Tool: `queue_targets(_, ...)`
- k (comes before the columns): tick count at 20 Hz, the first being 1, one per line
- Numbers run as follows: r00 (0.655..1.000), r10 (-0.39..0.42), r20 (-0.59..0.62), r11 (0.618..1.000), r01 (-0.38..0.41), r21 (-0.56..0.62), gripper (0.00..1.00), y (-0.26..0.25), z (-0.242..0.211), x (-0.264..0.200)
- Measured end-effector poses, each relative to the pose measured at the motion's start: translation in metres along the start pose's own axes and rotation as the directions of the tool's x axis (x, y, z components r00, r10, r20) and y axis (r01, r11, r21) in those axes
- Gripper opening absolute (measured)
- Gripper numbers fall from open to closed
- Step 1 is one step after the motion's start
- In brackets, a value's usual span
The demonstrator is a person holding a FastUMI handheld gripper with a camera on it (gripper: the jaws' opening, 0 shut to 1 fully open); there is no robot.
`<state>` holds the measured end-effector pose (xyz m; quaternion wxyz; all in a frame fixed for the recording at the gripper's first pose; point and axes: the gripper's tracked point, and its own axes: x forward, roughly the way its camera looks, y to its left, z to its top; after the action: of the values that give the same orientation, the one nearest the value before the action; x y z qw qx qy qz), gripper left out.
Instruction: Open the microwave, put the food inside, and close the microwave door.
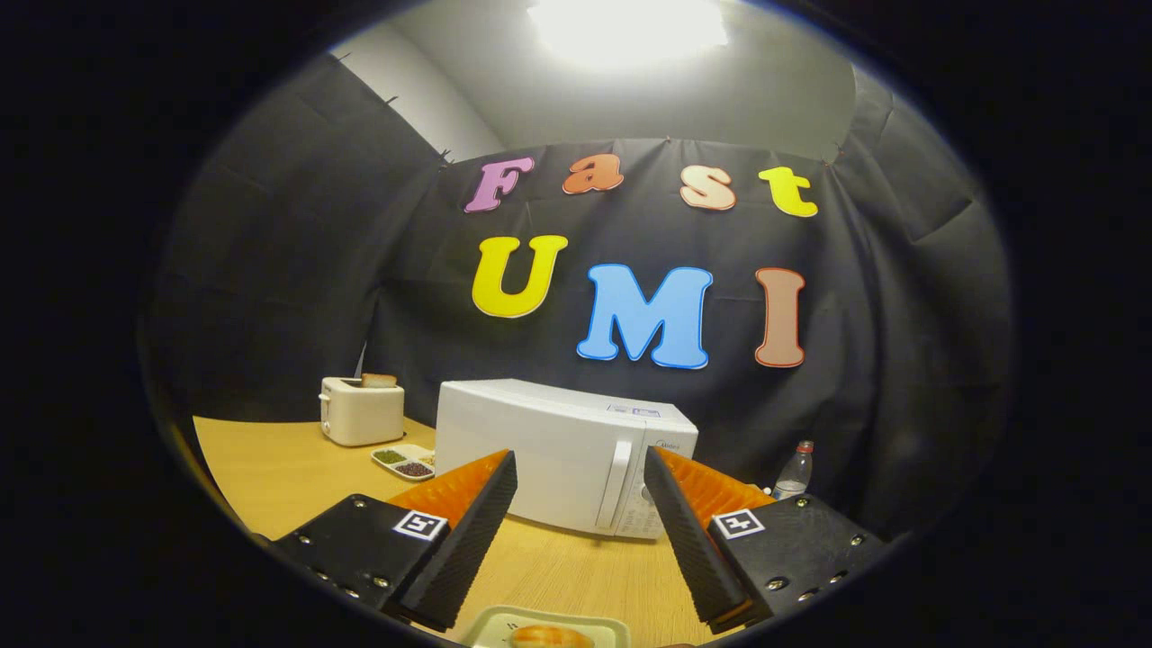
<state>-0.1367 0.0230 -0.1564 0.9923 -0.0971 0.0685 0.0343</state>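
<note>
**Tongs held open above the food, microwave shut**

The tongs point(580, 531) are held wide apart over the wooden desk point(270, 468), and nothing is gripped between the fingers point(468, 531). Just below and between the fingertips, at the near edge of the desk, a pale tray point(486, 625) is seen with a piece of orange-brown food point(549, 637) resting on it; the fingers are not touching it. Beyond the fingers, toward the back of the desk, the white microwave point(540, 441) is set at an angle, its door closed and its vertical handle point(616, 486) seen between the two fingers. To the left of the microwave, a small divided dish point(405, 462) with dark and green fillings is laid on the desk. Farther back, near the far left corner, a cream toaster point(362, 412) is placed, with a slice of bread point(379, 381) standing out of its top. A clear plastic bottle point(793, 472) is seen upright to the right of the microwave.
</note>
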Motion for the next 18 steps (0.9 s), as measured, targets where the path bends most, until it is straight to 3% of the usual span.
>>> queue_targets(4,0.998,0.032,-0.056,0.999,-0.032,0.000,0.92,0.011,-0.037,-0.018)
queue_targets(7,0.999,0.029,-0.042,1.000,-0.029,0.011,0.92,0.012,-0.036,-0.015)
queue_targets(14,0.991,-0.048,-0.122,0.999,0.050,0.015,0.92,0.001,-0.069,0.054)
queue_targets(18,0.985,-0.060,-0.162,0.993,0.076,0.095,0.92,-0.008,-0.083,0.096)
